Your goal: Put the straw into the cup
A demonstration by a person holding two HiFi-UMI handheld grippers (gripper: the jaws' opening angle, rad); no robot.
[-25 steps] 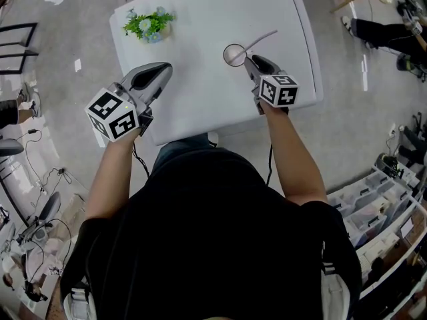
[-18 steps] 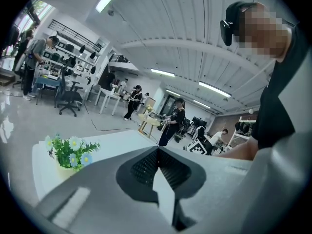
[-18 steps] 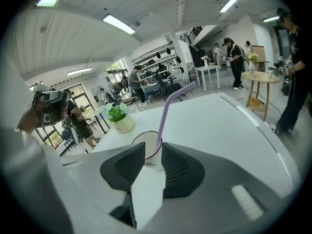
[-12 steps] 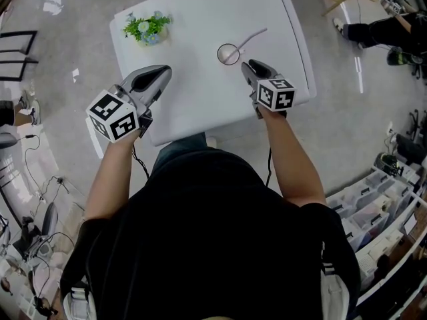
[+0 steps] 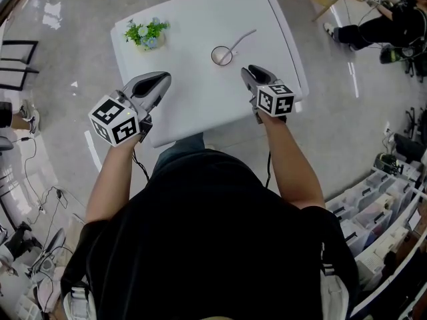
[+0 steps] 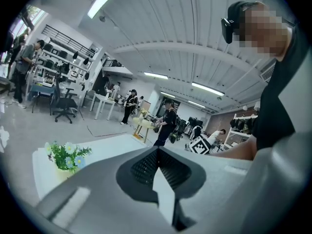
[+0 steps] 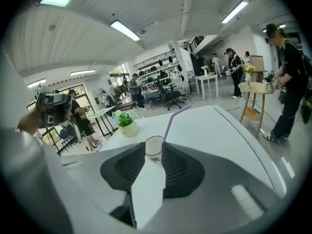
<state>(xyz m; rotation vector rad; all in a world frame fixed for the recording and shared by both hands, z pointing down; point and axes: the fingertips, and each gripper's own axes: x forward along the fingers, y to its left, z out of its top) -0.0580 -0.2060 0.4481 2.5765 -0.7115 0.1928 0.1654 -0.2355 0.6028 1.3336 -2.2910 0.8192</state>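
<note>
On the white table (image 5: 193,92), toward the far right corner, a clear cup (image 5: 221,55) with a pale purple straw (image 5: 243,39) standing in it, leaning over the rim toward that corner. Near the far left corner, a small pot of flowers (image 5: 148,32). Above the near right edge, the right gripper (image 5: 248,72), apart from the cup: fingers (image 7: 129,165) slightly apart, gripping nothing, the cup in line beyond the gap. Above the near left edge, the left gripper (image 5: 162,79): fingers (image 6: 142,167) closed tip to tip, empty.
</note>
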